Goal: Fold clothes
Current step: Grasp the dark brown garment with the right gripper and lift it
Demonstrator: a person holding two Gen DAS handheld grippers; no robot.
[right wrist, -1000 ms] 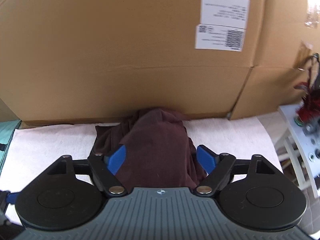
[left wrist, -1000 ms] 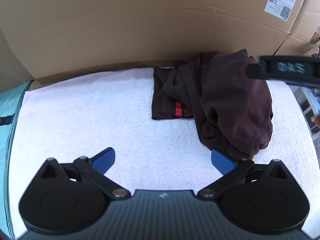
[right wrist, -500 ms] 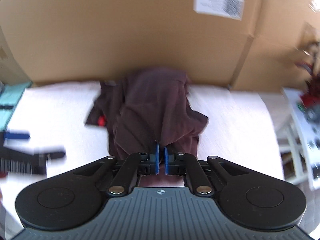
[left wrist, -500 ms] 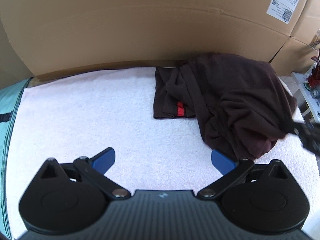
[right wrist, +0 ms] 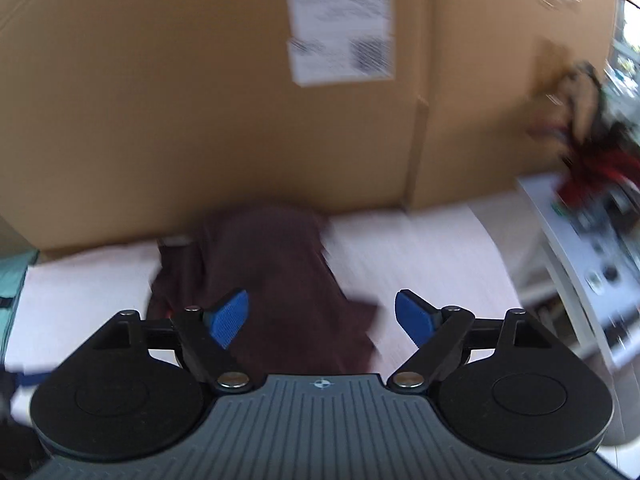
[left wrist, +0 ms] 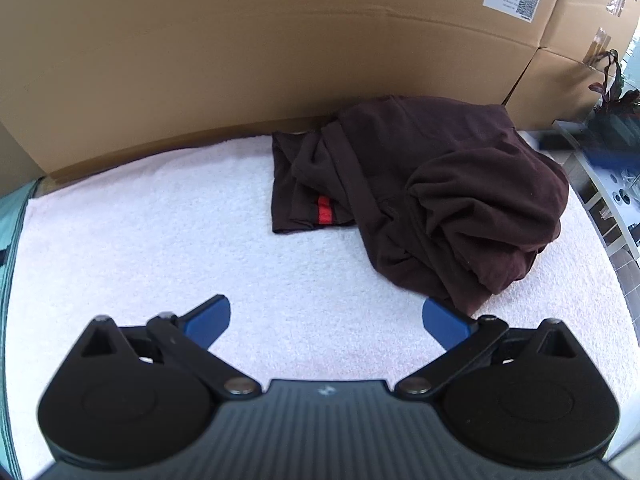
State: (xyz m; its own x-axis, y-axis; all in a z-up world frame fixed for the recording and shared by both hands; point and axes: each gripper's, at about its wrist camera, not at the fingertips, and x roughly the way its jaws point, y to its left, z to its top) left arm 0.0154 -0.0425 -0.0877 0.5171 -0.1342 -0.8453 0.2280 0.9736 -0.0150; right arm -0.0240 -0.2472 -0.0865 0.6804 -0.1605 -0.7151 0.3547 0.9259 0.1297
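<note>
Nearest you, your left gripper (left wrist: 326,322) hangs spread over the white towel (left wrist: 140,232). Your right gripper (right wrist: 322,316) is opening, pads clear of the dark maroon garment (left wrist: 432,188), heaped against the cardboard box (left wrist: 240,48).

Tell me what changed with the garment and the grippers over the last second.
The right gripper pinched the near edge of the dark maroon garment, tugged it forward and let go; its jaws are opening, nothing pressed between them. The garment now spreads wider over the white towel. The left gripper stayed open and empty.
</note>
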